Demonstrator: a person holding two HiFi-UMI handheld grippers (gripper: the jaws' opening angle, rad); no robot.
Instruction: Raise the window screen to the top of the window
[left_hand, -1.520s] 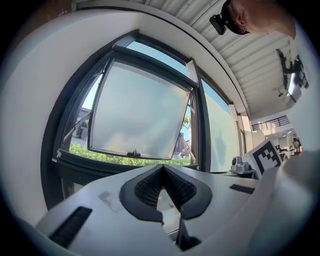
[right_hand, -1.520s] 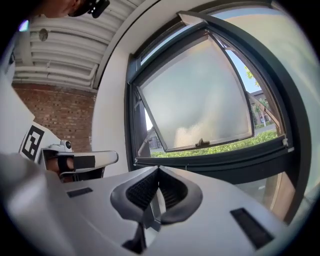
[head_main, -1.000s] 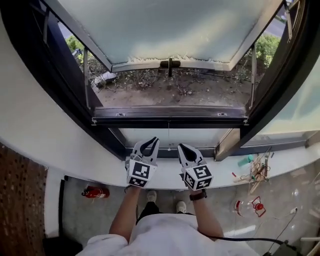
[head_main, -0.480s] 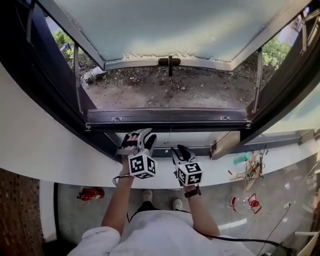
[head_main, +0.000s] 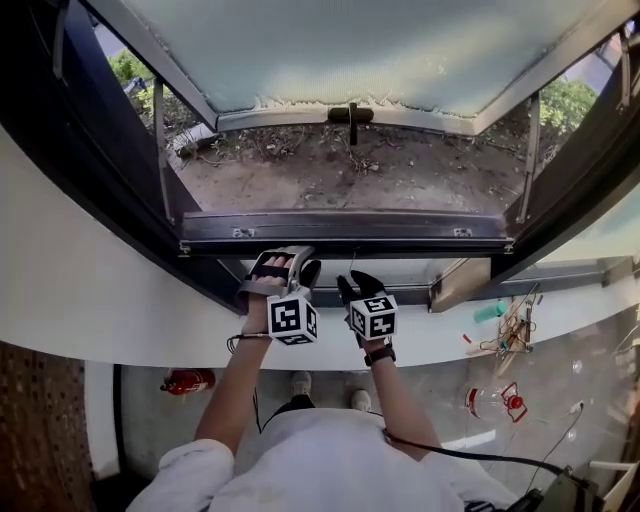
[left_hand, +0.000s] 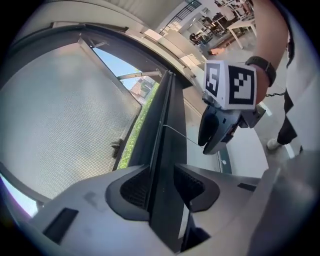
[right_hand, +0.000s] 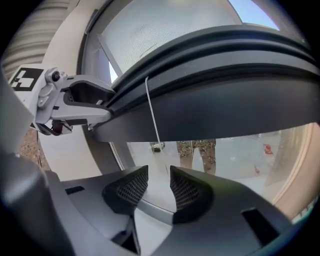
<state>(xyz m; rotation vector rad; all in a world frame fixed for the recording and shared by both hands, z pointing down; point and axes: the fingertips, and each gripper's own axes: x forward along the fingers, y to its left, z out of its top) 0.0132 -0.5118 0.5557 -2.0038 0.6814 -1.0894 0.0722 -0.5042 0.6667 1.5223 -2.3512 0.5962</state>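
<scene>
**Window screen's dark bottom rail (head_main: 345, 232) sits low, open jaws at its near edge**

Stretching left to right across the foot of the opening, the rail lies just beyond both tools. The left gripper (left_hand: 161, 172), rolled on its side, has just been opening its jaws. The rail's edge passes between its pads, unclamped. The right gripper (right_hand: 159, 172), also just opened and empty, sits slightly nearer the person, with the rail above and beyond it near a thin white pull cord (right_hand: 152, 112). The left looks readier to take hold.
</scene>
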